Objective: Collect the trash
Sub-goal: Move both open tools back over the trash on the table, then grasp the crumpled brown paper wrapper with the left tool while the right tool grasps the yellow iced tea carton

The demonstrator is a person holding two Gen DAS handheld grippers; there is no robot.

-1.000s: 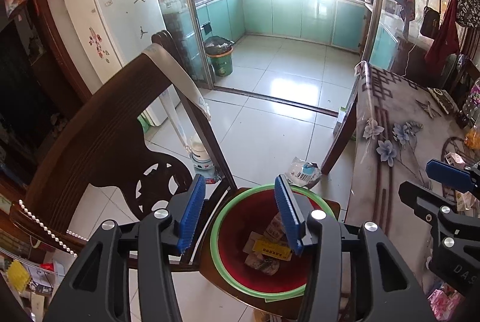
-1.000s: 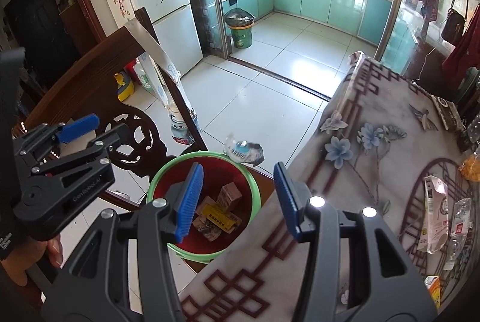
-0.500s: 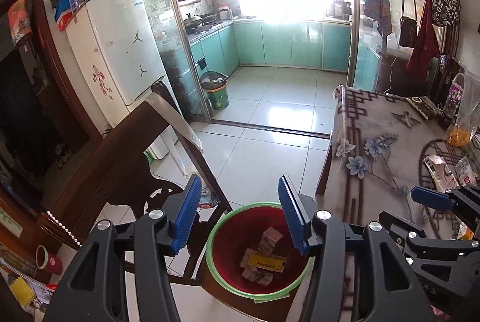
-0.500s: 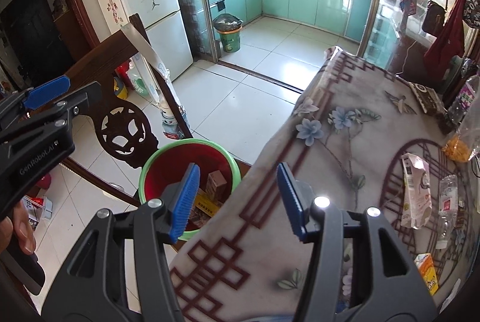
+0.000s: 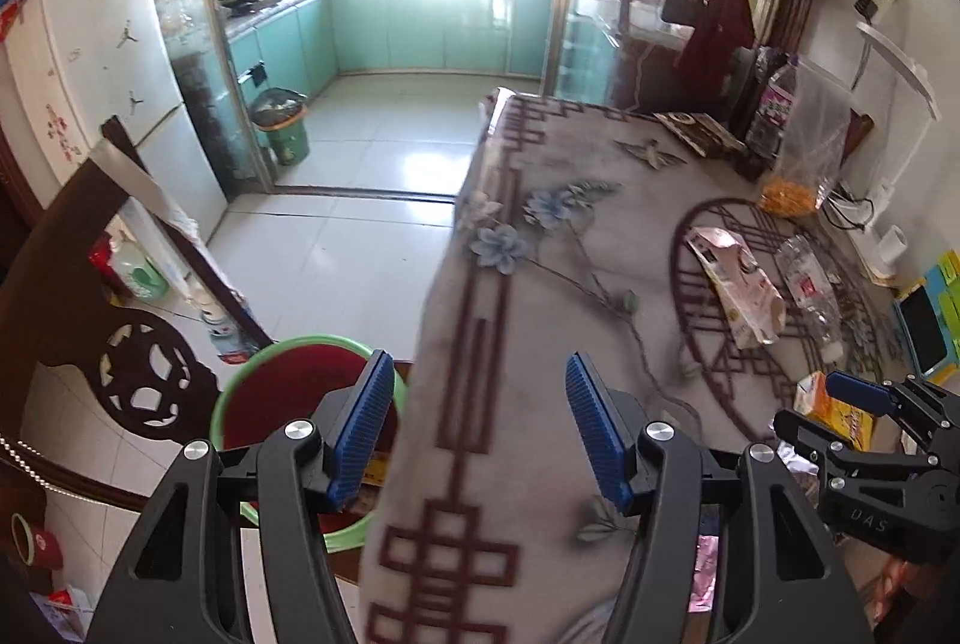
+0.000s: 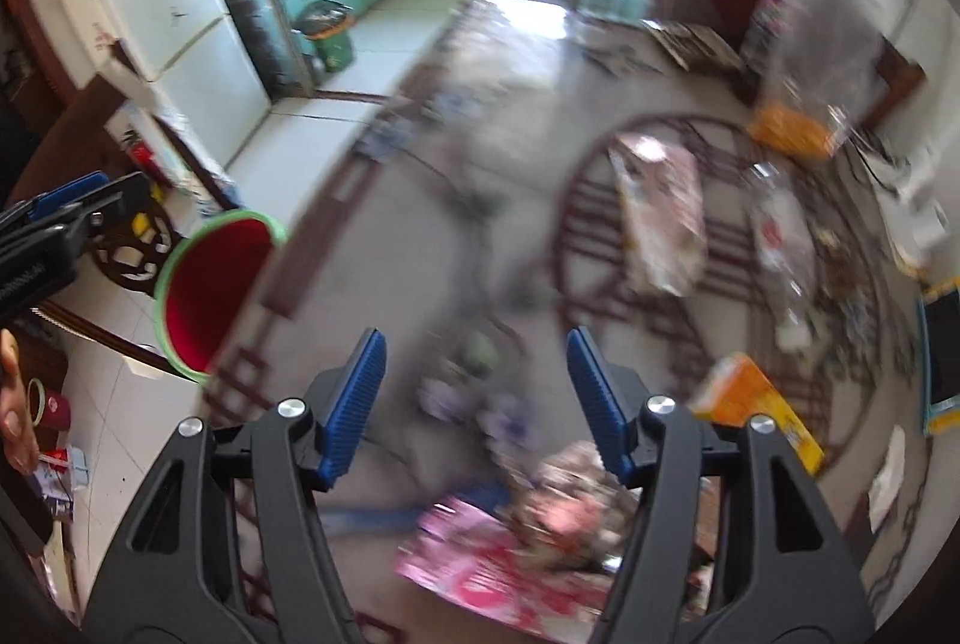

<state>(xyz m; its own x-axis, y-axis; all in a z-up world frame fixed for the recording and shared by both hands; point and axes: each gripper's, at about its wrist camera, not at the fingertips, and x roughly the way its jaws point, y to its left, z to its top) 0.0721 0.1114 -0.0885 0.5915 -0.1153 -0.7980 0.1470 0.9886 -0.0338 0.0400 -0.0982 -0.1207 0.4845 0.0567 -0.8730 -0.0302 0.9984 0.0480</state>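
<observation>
Below, at lower centre of each wrist view, the left gripper (image 5: 477, 428) and right gripper (image 6: 474, 404) show jaws apart and opening, nothing between them. Table (image 5: 540, 464) fills the right half of the left view; its near edge runs down from upper centre to bottom centre, bare floor (image 5: 336, 260) lying left of it. Red basin (image 5: 282, 392) with green rim sits lower left, just beside that edge. Trash lies right of centre: pink wrapper (image 5: 735, 284), clear bottle (image 5: 807, 278), orange carton (image 6: 753, 410). Right view is blurred.
</observation>
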